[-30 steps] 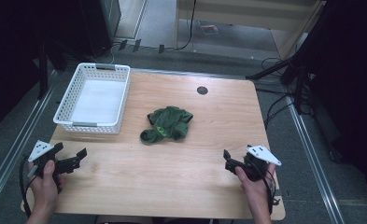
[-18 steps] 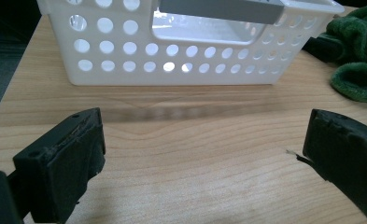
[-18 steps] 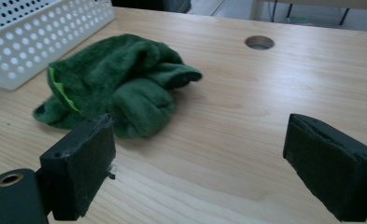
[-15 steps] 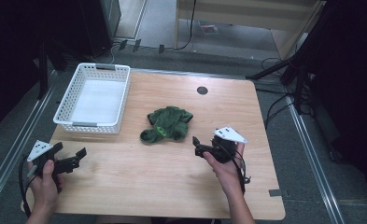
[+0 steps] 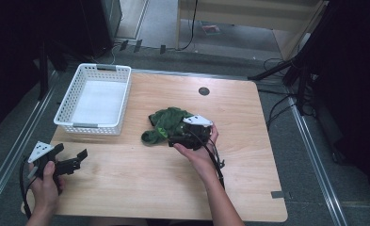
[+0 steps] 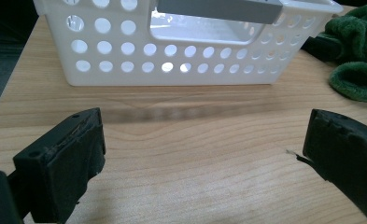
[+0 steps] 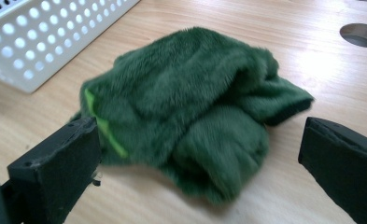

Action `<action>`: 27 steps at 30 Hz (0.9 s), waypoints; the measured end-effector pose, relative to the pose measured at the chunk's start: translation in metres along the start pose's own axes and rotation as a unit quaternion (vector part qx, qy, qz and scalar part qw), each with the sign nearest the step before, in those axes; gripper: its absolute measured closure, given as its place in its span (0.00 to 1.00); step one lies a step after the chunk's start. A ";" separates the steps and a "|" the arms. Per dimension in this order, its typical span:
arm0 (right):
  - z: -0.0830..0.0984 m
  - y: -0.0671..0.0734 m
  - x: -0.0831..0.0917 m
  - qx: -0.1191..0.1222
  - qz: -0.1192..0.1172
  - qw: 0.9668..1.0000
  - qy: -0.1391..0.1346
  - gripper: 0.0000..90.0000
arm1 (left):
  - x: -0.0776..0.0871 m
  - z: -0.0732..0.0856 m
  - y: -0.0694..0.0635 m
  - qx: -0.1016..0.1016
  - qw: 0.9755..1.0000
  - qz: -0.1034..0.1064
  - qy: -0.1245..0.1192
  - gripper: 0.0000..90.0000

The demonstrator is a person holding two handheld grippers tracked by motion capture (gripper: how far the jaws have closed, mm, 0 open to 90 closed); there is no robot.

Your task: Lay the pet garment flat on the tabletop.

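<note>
At the far left of the high view, your left hand (image 5: 45,181) holds the left gripper (image 5: 76,160) low over the near-left corner of the wooden table (image 5: 248,155), its grey three-cornered plate uppermost and its cable trailing toward the table edge. In the left gripper view its two black jaws stand wide apart over bare wood, with nothing between them. Just beyond it, toward the far-left corner, sits the white perforated basket (image 5: 113,106), upright, with a grey handle on each short end; the left gripper view faces one short wall and its handle (image 6: 218,8) from close by. To the right of the basket, near the table's centre, lies the crumpled green cloth (image 5: 166,123), apart from the basket and resting directly on the wood; a strip of brighter green (image 7: 107,130) shows on its left fold in the right gripper view. At the cloth's right edge you hold the right gripper (image 5: 177,139) in your right hand (image 5: 199,155), your forearm reaching in from the bottom of the high view. In the right gripper view its jaws are spread wide, one on either side of the cloth's near edge, and neither jaw presses the fabric. Farther right and toward the far edge, a round dark grommet hole (image 5: 204,91) is set in the tabletop, well apart from the cloth.
</note>
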State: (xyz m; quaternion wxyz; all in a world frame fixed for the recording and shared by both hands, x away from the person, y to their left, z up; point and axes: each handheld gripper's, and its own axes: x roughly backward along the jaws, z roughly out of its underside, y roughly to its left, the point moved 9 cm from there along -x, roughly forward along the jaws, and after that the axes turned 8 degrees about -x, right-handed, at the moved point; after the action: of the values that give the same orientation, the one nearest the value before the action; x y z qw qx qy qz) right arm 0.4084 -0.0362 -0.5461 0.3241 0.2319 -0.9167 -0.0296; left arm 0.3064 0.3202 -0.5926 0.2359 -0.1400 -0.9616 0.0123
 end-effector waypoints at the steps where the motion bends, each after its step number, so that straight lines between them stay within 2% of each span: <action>1: 0.000 0.000 0.000 0.000 0.000 1.000 0.000 0.00 | 0.000 0.000 0.000 -0.001 1.000 0.000 0.001 0.00; 2: -0.003 0.002 -0.008 -0.008 0.002 1.000 0.004 0.00 | 0.000 0.000 0.000 0.000 1.000 0.000 0.001 0.00; 3: -0.003 0.002 -0.008 -0.008 0.002 1.000 0.004 0.00 | 0.000 0.000 0.000 0.000 1.000 0.000 0.001 0.00; 5: -0.002 0.003 -0.022 -0.012 0.005 1.000 0.019 0.00 | 0.000 0.000 0.000 -0.001 1.000 -0.001 0.002 0.00; 8: 0.004 0.002 -0.036 -0.008 0.021 0.999 0.034 0.08 | 0.000 0.000 0.000 -0.002 1.000 0.000 0.001 0.00; 11: 0.010 -0.001 -0.045 -0.011 0.035 0.999 0.038 0.24 | 0.001 -0.001 -0.002 -0.007 1.000 0.002 0.001 0.00; 13: 0.014 -0.004 -0.050 -0.007 0.052 0.998 0.043 0.42 | 0.002 -0.002 -0.003 -0.012 1.000 0.001 -0.001 0.00; 15: 0.017 -0.005 -0.051 -0.008 0.048 0.998 0.049 0.66 | 0.003 -0.002 -0.005 -0.021 1.000 -0.002 0.002 0.00; 16: 0.017 -0.005 -0.051 -0.008 0.048 0.998 0.049 0.66 | 0.003 -0.002 -0.005 -0.021 1.000 -0.002 0.002 0.00; 17: 0.017 -0.007 -0.051 -0.009 0.048 0.998 0.046 0.75 | 0.003 -0.003 -0.006 -0.029 1.000 -0.007 0.000 0.00; 18: 0.016 -0.008 -0.047 -0.021 0.036 0.998 0.042 0.87 | 0.003 -0.006 -0.008 -0.047 0.999 -0.019 0.002 0.00; 20: 0.015 -0.009 -0.045 -0.024 0.034 0.998 0.038 0.89 | 0.003 -0.009 -0.011 -0.049 0.999 -0.019 -0.002 0.00; 23: 0.011 -0.007 -0.030 -0.028 0.021 0.999 0.012 0.92 | 0.003 -0.022 -0.028 -0.065 0.998 -0.013 -0.015 0.00; 26: 0.007 -0.002 -0.012 -0.037 -0.002 0.999 -0.003 0.92 | 0.001 -0.032 -0.053 -0.078 0.997 0.014 -0.019 0.00; 27: 0.005 0.003 0.002 -0.035 -0.014 0.999 -0.013 0.92 | 0.000 -0.036 -0.061 -0.080 0.996 0.024 -0.022 0.00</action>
State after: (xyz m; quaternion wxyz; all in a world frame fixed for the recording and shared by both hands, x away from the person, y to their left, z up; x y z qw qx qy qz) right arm 0.4026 -0.0352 -0.5483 0.3197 0.2324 -0.9160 -0.0691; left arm 0.3063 0.2604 -0.5553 0.2019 -0.1808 -0.9609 -0.0561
